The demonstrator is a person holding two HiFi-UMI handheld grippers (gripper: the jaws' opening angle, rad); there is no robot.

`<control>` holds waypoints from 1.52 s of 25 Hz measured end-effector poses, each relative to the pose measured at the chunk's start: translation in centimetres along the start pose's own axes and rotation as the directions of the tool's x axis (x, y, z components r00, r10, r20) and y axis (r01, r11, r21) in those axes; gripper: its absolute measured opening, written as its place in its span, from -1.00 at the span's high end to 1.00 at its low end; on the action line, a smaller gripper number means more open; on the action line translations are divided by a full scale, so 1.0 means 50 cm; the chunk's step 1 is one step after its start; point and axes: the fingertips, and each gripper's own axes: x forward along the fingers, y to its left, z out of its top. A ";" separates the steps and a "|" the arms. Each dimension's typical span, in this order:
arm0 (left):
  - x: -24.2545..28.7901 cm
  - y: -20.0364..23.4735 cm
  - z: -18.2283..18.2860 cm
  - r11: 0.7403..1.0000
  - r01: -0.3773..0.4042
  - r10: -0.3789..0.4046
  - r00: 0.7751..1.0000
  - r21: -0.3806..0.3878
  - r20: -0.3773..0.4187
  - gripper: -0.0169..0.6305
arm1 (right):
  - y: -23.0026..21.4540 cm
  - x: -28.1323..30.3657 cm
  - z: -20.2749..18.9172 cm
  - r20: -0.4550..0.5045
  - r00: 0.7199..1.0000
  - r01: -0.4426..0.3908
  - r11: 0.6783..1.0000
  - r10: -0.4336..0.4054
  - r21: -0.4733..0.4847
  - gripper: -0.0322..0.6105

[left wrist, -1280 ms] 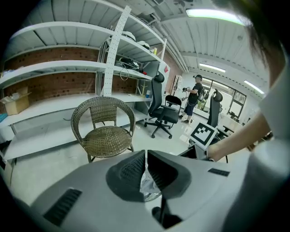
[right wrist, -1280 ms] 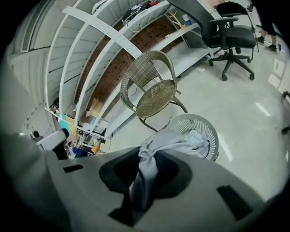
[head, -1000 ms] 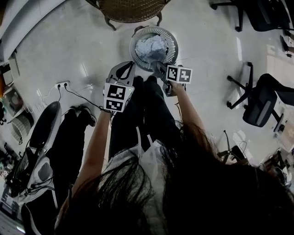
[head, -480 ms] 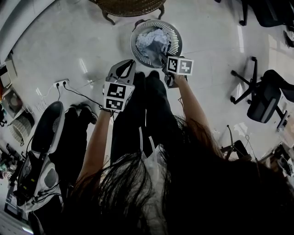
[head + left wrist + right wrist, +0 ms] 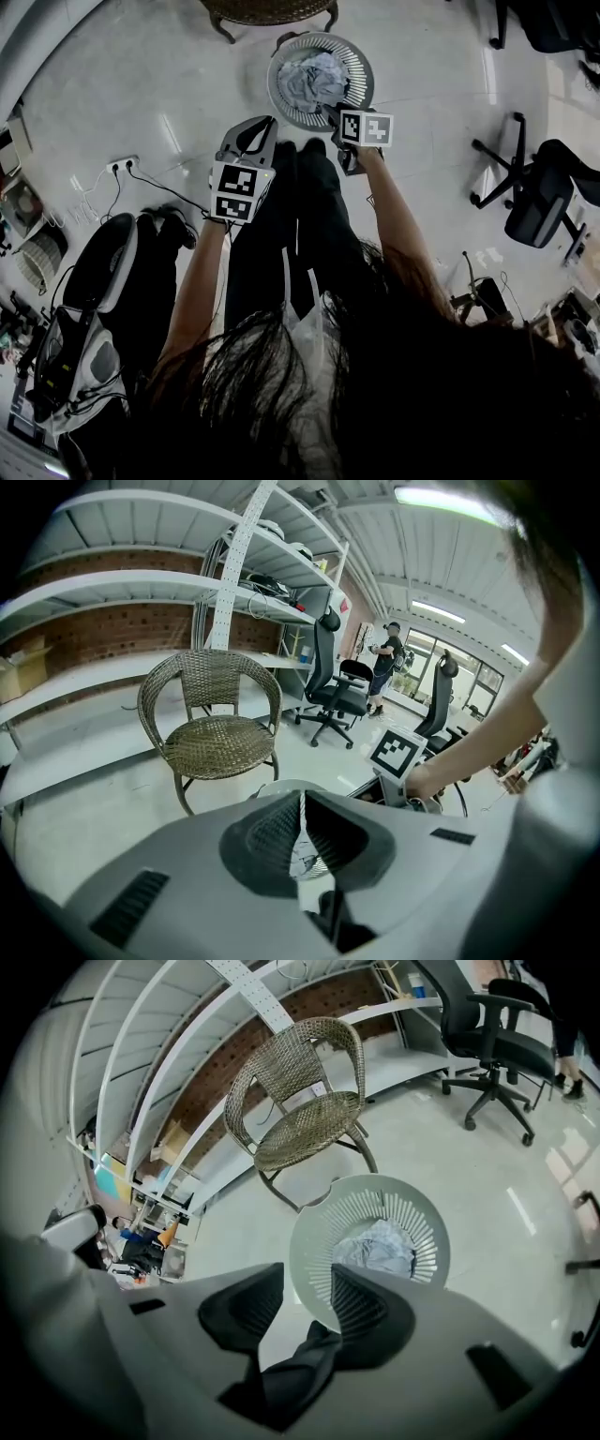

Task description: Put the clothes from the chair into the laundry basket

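Right gripper (image 5: pixel 307 1281): the jaws are being held apart, having just been opening. A dark garment (image 5: pixel 291 1377) is hanging low between them, and no pad is pressing on it.
Left gripper (image 5: pixel 301 803): the jaws are being held together, with nothing between them.
Clothes: pale clothes (image 5: pixel 377 1246) are lying in the laundry basket (image 5: pixel 311 1251), which is standing on the floor just before the chair (image 5: pixel 305 1124). The chair's seat is showing bare.
Risk at the rim: the right gripper is being held over the basket's near edge, not its middle, so the dark garment could be dropped onto the rim or the floor.
Risk of snagging: the fabric seems to be clinging to one jaw and could be dragged back out.
Poorly seen: the garment's lower end is being cut off behind the gripper body. In the head view, hair is covering the lower half.
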 end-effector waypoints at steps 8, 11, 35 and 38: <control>-0.021 0.001 -0.001 1.000 -0.008 0.008 1.000 -0.001 0.009 0.88 | 0.029 -0.029 0.018 0.076 0.997 -0.031 0.999 0.030 0.012 0.44; -0.034 0.001 -0.004 1.000 -0.012 0.012 1.000 -0.007 0.011 0.88 | 0.049 -0.059 0.031 0.134 0.990 -0.049 0.999 0.048 0.005 0.44; -0.235 -0.062 0.144 1.000 -0.016 0.011 0.984 0.025 0.176 0.88 | 0.347 -0.481 0.157 0.527 0.818 -0.166 0.972 0.229 -0.165 0.45; -0.265 -0.068 0.156 0.999 -0.017 0.011 0.983 0.034 0.185 0.88 | 0.374 -0.524 0.164 0.530 0.815 -0.132 0.965 0.235 -0.225 0.45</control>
